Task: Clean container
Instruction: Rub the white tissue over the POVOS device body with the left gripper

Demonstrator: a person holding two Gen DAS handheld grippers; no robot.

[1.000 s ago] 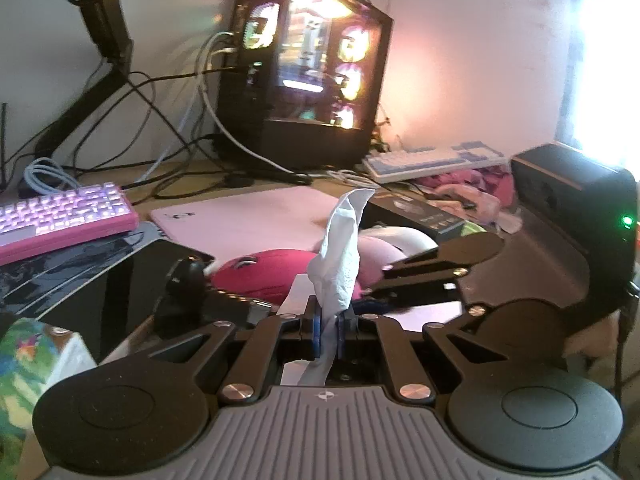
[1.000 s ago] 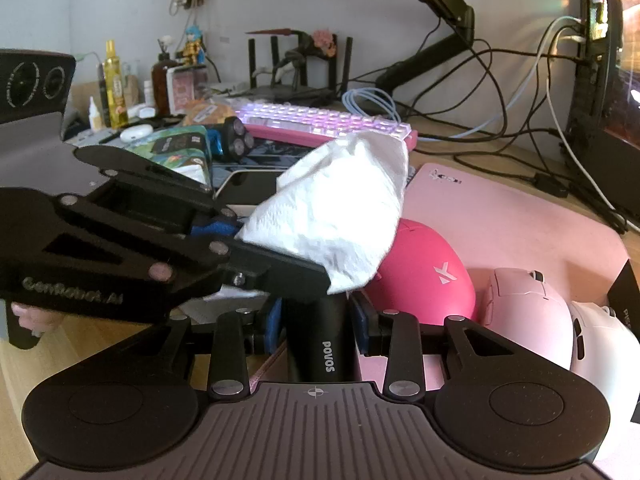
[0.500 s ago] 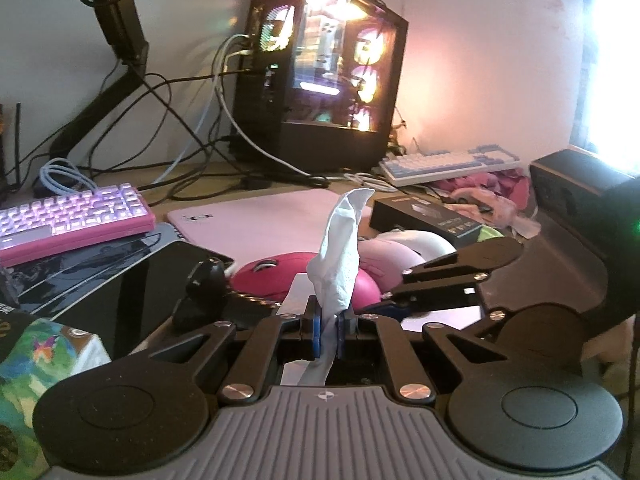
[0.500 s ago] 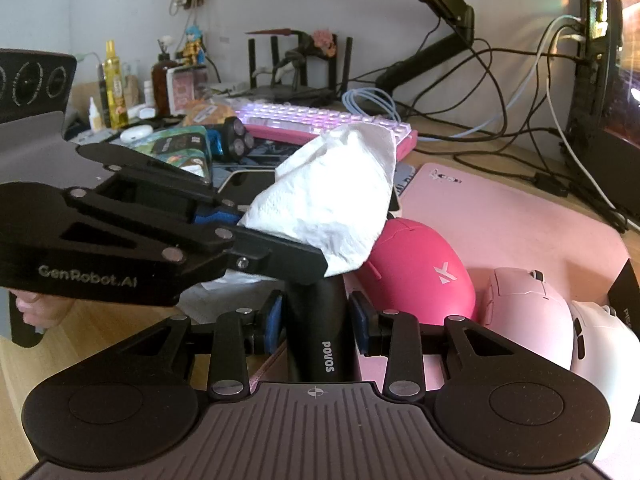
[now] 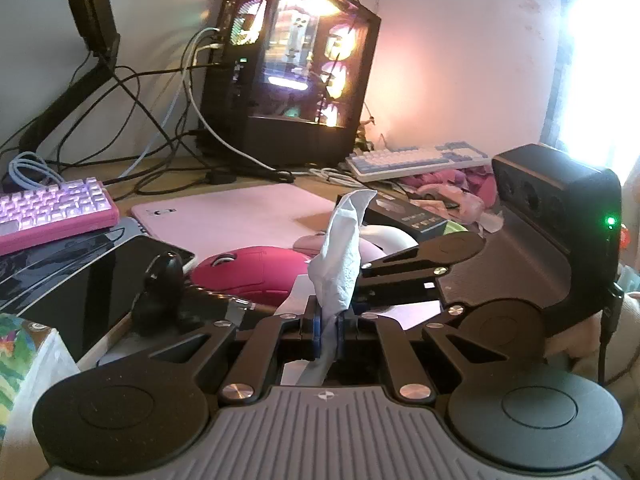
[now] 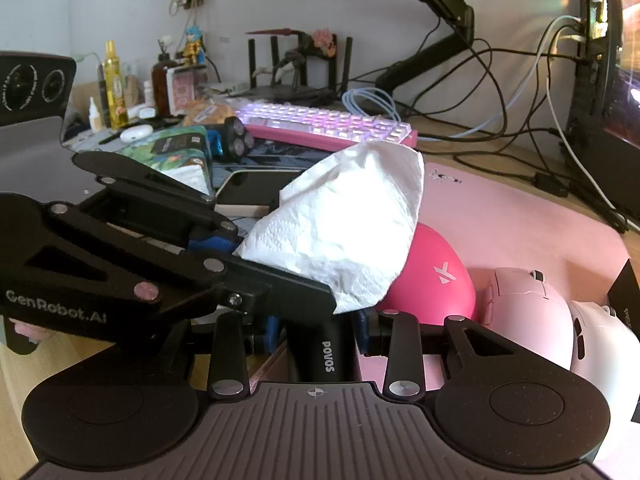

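Change since a second ago: the left gripper [image 5: 329, 322] has risen a little and swung slightly, so the black PC tower [image 5: 292, 68] and the pink keyboard [image 5: 52, 210] sit lower and nearer in its view; the right gripper's view has hardly shifted.
Tissue: the white tissue [image 6: 344, 232] stands up from the left gripper as a crumpled, twisted strip; from the right wrist it shows as a broad rumpled sheet, a bit higher over the magenta mouse [image 6: 434, 280] than before.
Left fingers: pressed together on the lower end of the tissue, as they were a second ago.
Right fingers: narrowed around a black cylinder marked POVOS [image 6: 320, 350], the blue pads touching both its sides; the right gripper [image 6: 318, 330] has kept this hold throughout.
Task's thing: the POVOS cylinder is a dark, smooth, matte body; it lies low between the right fingers, just in front of the magenta mouse, with the tissue's lower edge hanging just above its far end. I cannot tell whether the tissue touches it.
Desk: two pale mice [image 6: 532, 312] lie beside the magenta one on a pink mat [image 5: 236, 216].
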